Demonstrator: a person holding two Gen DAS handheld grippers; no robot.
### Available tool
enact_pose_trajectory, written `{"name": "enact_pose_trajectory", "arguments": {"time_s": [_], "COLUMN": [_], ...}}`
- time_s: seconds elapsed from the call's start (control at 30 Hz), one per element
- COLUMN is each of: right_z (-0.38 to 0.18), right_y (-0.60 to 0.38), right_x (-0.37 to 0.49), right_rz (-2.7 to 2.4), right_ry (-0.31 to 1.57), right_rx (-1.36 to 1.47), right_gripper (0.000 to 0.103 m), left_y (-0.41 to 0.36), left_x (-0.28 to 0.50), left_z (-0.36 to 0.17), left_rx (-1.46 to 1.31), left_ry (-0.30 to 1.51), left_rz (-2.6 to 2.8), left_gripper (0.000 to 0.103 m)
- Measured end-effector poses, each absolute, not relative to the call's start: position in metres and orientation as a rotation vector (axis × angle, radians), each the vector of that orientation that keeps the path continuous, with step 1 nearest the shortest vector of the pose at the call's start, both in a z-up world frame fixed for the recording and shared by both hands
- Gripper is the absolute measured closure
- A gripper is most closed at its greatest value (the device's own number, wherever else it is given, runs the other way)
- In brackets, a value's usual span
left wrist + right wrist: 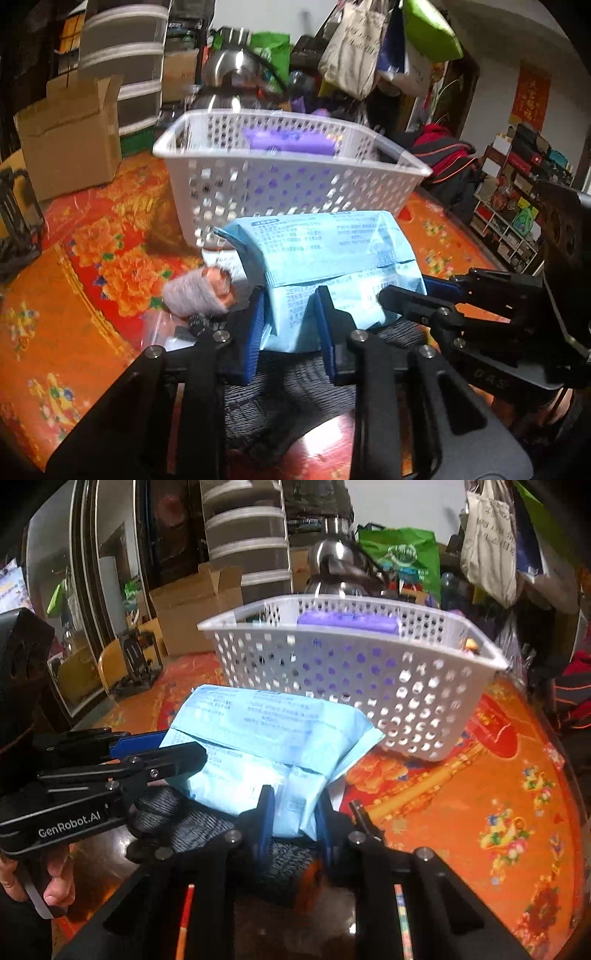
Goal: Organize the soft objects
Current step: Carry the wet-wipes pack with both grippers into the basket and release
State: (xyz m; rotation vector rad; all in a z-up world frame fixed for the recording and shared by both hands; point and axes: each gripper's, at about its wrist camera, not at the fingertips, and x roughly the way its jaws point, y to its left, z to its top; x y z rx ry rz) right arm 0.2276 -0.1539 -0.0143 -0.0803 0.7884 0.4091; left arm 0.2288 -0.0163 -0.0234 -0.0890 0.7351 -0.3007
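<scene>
Left hand-held gripper (288, 317), bottom centre of the left wrist view: blue pads pinching the near edge of the light blue soft pack (325, 266), plastic bunched between them. Right hand-held gripper (293, 814), bottom centre of the right wrist view: pinching the same pack (266, 746) at its other end, wrapper creased between the pads. Each hand-held gripper shows in the other's view: the right one comes in from the right edge of the left view (402, 295), the left one from the left edge of the right view (184, 749), with "GenRobot.AI" on its body and a person's fingers (59, 882) under it at lower left. Pack sits mid-frame in both views, printed side up, just in front of the white perforated basket (280, 184); can't tell if it is clear of the things under it. Below the pack, a dark knitted item (295, 384) on the counter (55, 332), which has an orange-red floral cover. Grey and orange rolled sock (199, 295) just left of the pack in the left view. Purple pack (291, 140) inside the basket, toward its far side. Cardboard box (70, 136) at upper left, behind the basket. Background clutter blurred.
</scene>
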Motion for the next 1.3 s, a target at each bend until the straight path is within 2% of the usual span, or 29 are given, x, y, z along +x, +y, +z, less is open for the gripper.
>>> {"name": "enact_pose_trajectory", "arguments": {"time_s": [0.4, 0.8, 0.97, 1.3], "right_z": [0.07, 0.132, 0.127, 0.078], "right_y": [-0.165, -0.179, -0.188, -0.195], "right_x": [0.205, 0.258, 0.296, 0.351], "right_rz": [0.381, 0.36, 0.366, 0.386], "right_ry": [0.617, 0.543, 0.572, 0.655], "right_rx": [-0.09, -0.098, -0.088, -0.059], "right_gripper": [0.083, 0.083, 0.083, 0.083], "left_y": [-0.025, -0.039, -0.047, -0.052], "left_x": [0.205, 0.26, 0.304, 0.37], "left_z": [0.07, 0.148, 0.147, 0.094], "left_rx": [-0.061, -0.055, -0.037, -0.045], "left_ry": [0.58, 0.516, 0.539, 0.629], "left_rz": [-0.34, -0.343, -0.338, -0.316], "left_gripper": [0.078, 0.078, 0.078, 0.078]}}
